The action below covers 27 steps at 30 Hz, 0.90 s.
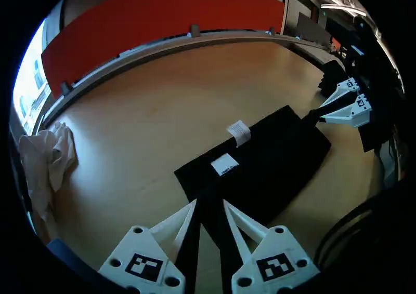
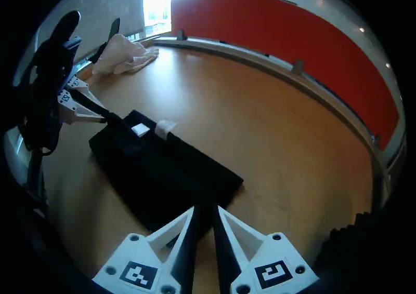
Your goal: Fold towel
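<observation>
Towel [image 1: 265,154] ends pinched in left hand-held gripper [image 1: 209,200] and right hand-held gripper [image 2: 206,210], open table [image 1: 156,107] around.

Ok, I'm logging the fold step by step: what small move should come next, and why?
Probably lift both corners slightly together. The left claw and right claw each look shut on a corner of the black towel, which lies flat on the table, so raising them starts the fold.

From my remote station I see a black towel [image 1: 270,156] with white tags [image 1: 225,164] on a honey-tan wood-grain table [image 1: 166,102]; a red-orange panel [image 1: 156,18] at twelve o'clock, a cream cloth [image 1: 47,159] at nine, the white left gripper [image 1: 209,194] bearing black-and-white square-patterned markers [image 1: 144,267] at six.
</observation>
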Tool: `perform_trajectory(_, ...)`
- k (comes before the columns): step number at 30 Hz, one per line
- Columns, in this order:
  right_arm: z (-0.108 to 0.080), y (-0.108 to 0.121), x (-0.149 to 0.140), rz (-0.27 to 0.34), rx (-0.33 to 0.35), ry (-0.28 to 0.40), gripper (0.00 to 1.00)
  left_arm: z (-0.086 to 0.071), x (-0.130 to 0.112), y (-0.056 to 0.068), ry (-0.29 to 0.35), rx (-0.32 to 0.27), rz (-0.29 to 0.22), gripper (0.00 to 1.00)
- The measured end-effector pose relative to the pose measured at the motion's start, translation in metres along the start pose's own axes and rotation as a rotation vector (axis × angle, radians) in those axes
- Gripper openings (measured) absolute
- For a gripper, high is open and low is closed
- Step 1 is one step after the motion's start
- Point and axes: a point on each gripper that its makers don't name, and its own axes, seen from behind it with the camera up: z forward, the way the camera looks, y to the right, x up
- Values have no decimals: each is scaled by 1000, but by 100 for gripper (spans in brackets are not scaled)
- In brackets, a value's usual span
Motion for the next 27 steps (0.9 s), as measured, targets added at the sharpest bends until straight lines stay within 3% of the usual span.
perform_trajectory(4,8,7,-3,8,-23,-5,27,8,-1,-4,-6,16,6,31)
perform_trajectory(10,16,15,-6,17,-47,-15,57,16,-3,-15,-12,56,25,34)
perform_trajectory(16,20,20,-7,8,-59,-20,61,20,-4,-19,-23,72,33,34)
perform_trajectory(22,23,29,-3,10,-84,-14,71,22,-3,-24,-21,92,30,52)
perform_trajectory(24,23,32,0,9,-93,-6,86,21,-2,-26,-21,98,28,68)
perform_trajectory(27,22,37,3,4,-108,2,91,20,-1,-29,-23,101,20,90)
